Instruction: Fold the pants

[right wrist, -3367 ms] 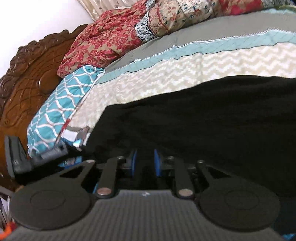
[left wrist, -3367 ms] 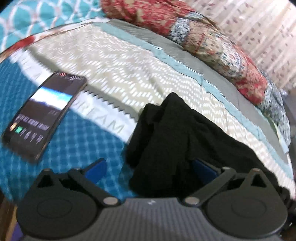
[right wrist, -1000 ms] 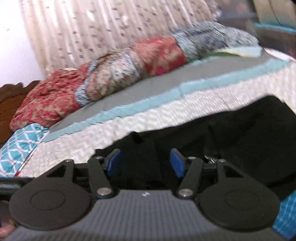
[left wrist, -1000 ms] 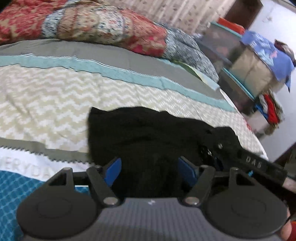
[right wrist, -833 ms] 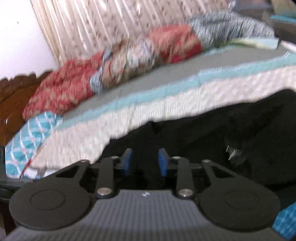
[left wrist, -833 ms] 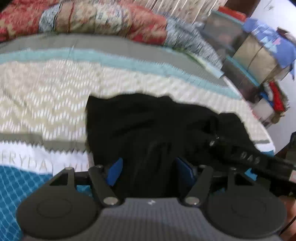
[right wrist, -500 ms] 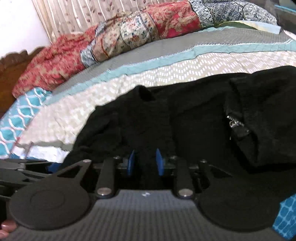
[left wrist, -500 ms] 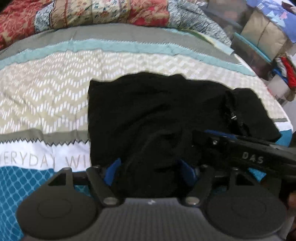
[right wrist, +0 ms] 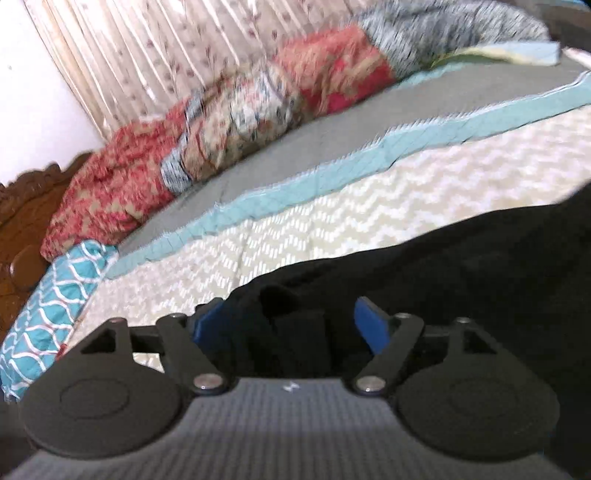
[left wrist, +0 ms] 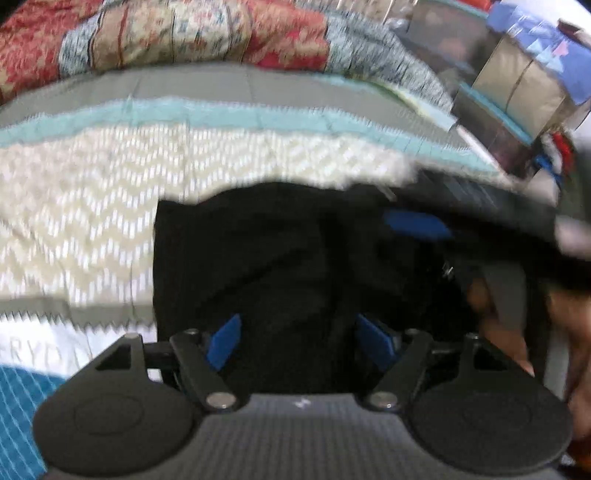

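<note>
Left wrist view: the left gripper (left wrist: pixel 299 339) hangs low over a pair of black pants (left wrist: pixel 258 258) that lies in a rumpled, roughly folded pile on the bedspread (left wrist: pixel 92 192), a quilt banded in grey, pale teal, cream chevron and blue lattice. Its blue fingers (left wrist: pixel 223 341) stand spread, with black cloth lying between them; the pads do not visibly press on the fabric. To the right, blurred by motion, the right gripper (left wrist: pixel 415 223) reaches in across the far right part of the pants, one blue finger showing against the dark cloth. Part of the person's hand (left wrist: pixel 509 332) shows at the right edge behind it. A small metal glint, perhaps a zip pull, sits on the pants near that hand, too blurred to be sure. A red and grey patterned blanket (left wrist: pixel 184 33) is rolled along the far side of the bed, and stacked storage boxes (left wrist: pixel 517 74) stand beyond the bed's corner.

Right wrist view: the right gripper (right wrist: pixel 291 325) has its jaws wide apart, having just been opening; a fold of the pants (right wrist: pixel 443 266) lies between the fingers (right wrist: pixel 369 325) without being pinched. A teal lattice pillow (right wrist: pixel 55 295) lies at the left by a carved wooden headboard (right wrist: pixel 29 214), and a pleated curtain (right wrist: pixel 166 55) hangs behind the bed.
</note>
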A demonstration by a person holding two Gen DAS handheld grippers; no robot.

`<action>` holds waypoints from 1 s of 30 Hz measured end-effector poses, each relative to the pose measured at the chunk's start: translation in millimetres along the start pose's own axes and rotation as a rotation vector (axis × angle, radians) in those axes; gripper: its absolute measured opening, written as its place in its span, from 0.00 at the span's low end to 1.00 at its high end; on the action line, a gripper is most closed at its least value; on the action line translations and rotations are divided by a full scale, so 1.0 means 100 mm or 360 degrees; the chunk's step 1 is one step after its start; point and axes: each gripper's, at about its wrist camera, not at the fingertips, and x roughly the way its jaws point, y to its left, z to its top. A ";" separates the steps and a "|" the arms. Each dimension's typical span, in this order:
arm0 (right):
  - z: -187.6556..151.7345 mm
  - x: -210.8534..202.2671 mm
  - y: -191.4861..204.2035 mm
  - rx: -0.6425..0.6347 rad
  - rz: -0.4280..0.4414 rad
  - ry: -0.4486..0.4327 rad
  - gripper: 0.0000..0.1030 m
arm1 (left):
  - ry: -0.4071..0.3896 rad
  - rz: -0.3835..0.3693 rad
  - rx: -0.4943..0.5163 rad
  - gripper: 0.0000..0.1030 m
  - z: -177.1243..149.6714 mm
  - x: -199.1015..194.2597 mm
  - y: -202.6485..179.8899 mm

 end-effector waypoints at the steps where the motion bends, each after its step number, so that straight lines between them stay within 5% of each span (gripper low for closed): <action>1: 0.00 0.11 0.01 0.0003 0.0014 0.0065 0.67 | 0.0010 0.0021 0.0011 0.69 -0.03 0.02 0.00; 3: -0.03 0.19 0.06 -0.0061 -0.0080 0.0096 0.20 | 0.0006 0.0053 0.0054 0.70 -0.07 0.02 -0.05; 7: -0.03 -0.15 0.00 -0.0059 -0.0285 -0.0098 0.02 | -0.0012 0.0018 0.0097 0.70 -0.03 -0.02 -0.12; 9: -0.03 -0.25 -0.12 -0.0022 -0.0408 -0.0192 0.02 | -0.0009 0.0023 0.0094 0.72 -0.01 0.02 -0.13; 11: -0.03 -0.20 -0.27 0.0056 -0.0449 -0.0126 0.02 | 0.0018 0.0035 0.0078 0.74 0.00 0.12 -0.12; 14: -0.05 -0.26 -0.36 0.0171 -0.0351 -0.0091 0.06 | 0.0049 0.0099 0.0143 0.79 -0.05 0.24 -0.18; 17: -0.09 -0.60 -0.33 0.0145 -0.0240 -0.0214 0.08 | 0.0054 0.0124 0.0211 0.80 -0.06 0.22 -0.24; 19: -0.09 -0.87 -0.38 0.0148 -0.0244 -0.0352 0.23 | 0.0052 0.0026 0.0146 0.79 0.00 0.08 -0.21; 21: -0.17 -1.25 -0.56 0.0145 -0.0314 -0.0550 0.59 | 0.0000 -0.0088 0.0059 0.80 0.05 -0.13 -0.13; 24: -0.32 -1.68 -0.94 0.0143 -0.0572 -0.0735 0.68 | -0.0089 -0.0197 -0.0046 0.81 0.18 -0.37 -0.06; 27: -0.40 -1.86 -1.44 0.0334 -0.0726 -0.0683 0.69 | -0.0103 -0.0248 -0.0083 0.81 0.34 -0.39 -0.12; 30: -0.50 -1.84 -1.77 0.0601 -0.0615 -0.0518 0.66 | -0.0070 -0.0301 -0.0048 0.81 0.54 -0.29 -0.35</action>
